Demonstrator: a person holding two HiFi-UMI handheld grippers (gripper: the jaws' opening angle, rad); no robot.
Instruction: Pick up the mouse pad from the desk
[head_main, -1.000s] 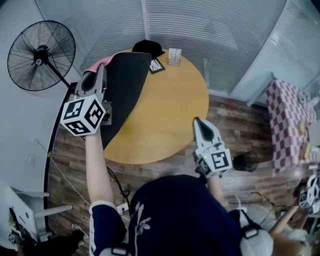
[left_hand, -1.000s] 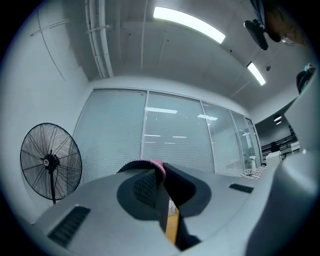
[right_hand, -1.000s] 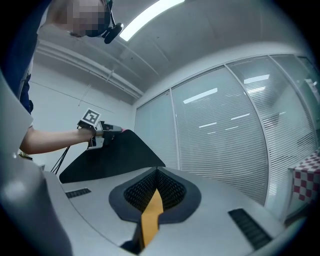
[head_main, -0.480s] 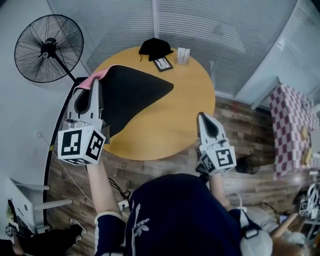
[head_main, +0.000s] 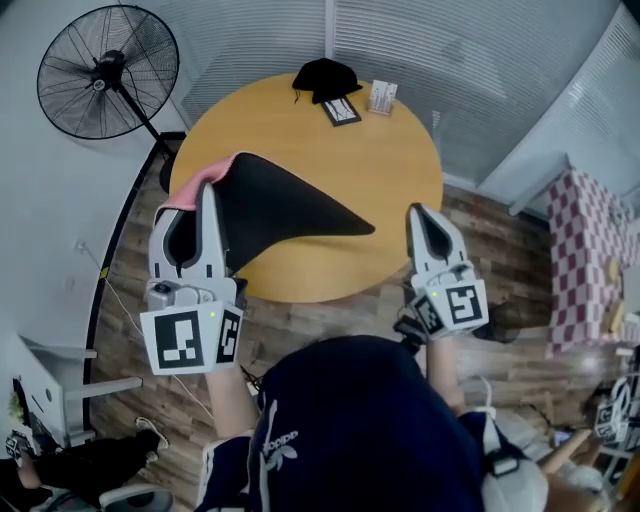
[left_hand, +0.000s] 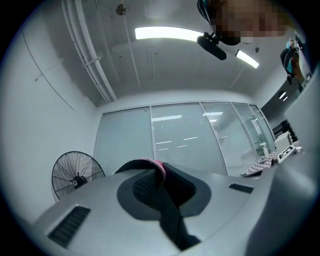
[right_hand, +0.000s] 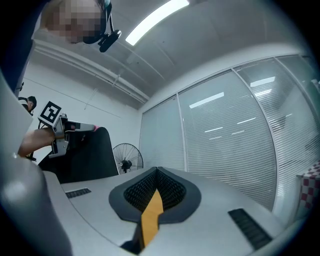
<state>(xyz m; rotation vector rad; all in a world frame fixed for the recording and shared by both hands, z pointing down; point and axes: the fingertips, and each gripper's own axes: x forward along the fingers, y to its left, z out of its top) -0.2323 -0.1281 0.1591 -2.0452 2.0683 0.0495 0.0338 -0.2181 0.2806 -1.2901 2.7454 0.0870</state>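
The mouse pad (head_main: 285, 205), black on top and pink underneath, is lifted off the round wooden table (head_main: 385, 190). It hangs over the table's left front edge. My left gripper (head_main: 205, 195) is shut on the pad's pink-edged corner. In the left gripper view the pad (left_hand: 170, 215) is pinched between the jaws of the left gripper (left_hand: 156, 172). My right gripper (head_main: 427, 215) floats at the table's right front edge, shut and empty. In its own view the right gripper (right_hand: 156, 172) has its tips together. That view also shows the hanging pad (right_hand: 85, 155) at the left.
A black cap (head_main: 325, 75), a small framed card (head_main: 342, 110) and a white box (head_main: 381, 97) sit at the table's far edge. A standing fan (head_main: 105, 70) is at the left. A checkered table (head_main: 590, 250) and a dark bin (head_main: 495, 320) are at the right.
My left gripper has pulled back toward me with the pad, dragging it from the table's far left to the near left edge. The right gripper has risen slightly.
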